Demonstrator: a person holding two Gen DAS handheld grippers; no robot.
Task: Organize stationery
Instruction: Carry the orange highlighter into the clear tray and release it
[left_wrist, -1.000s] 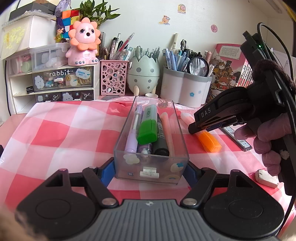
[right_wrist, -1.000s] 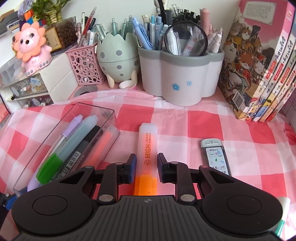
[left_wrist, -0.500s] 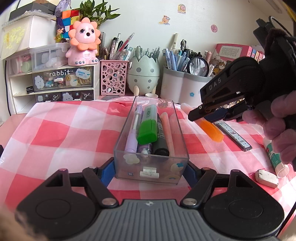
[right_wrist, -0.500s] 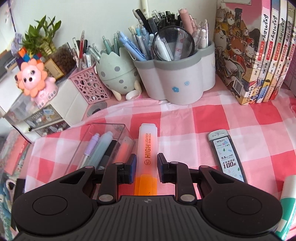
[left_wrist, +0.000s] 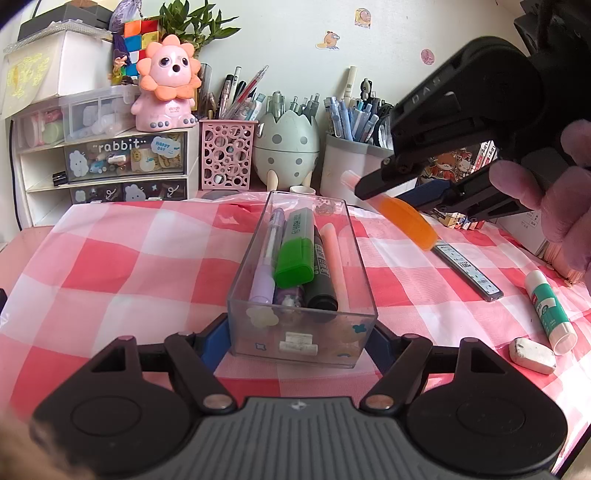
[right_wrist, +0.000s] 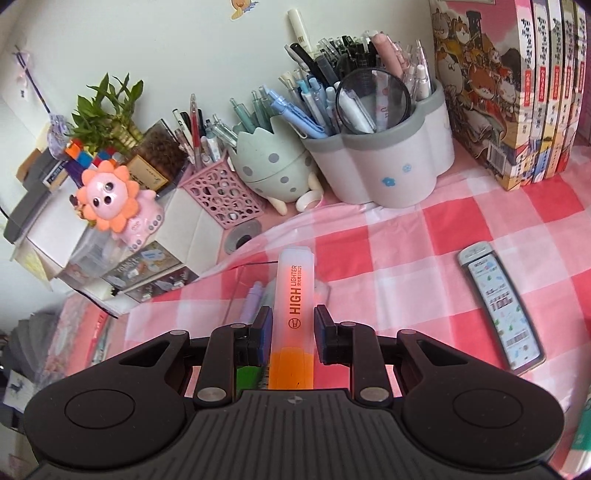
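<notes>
left tongs (left_wrist: 300, 334): black, blue pads | right tongs (right_wrist: 293, 326): black, blue pads, silver screws, "DAS" lettering

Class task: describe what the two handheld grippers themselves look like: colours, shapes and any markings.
Both grippers are black plastic, each with a ribbed grey front plate between two rounded lobes, silver pivot screws and angled links. The left gripper and the right gripper have blue pads on their fingers. Seen side-on, the right gripper carries raised letters "DAS".

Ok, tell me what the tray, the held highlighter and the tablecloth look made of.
Tray: clear, hard-looking plastic; the pens show through its walls.
Highlighter: translucent frosted plastic body, orange glowing through, with a more solid orange end.
Tablecloth: probably thin plastic sheeting rather than cloth; it has a slight sheen and creases.
</notes>
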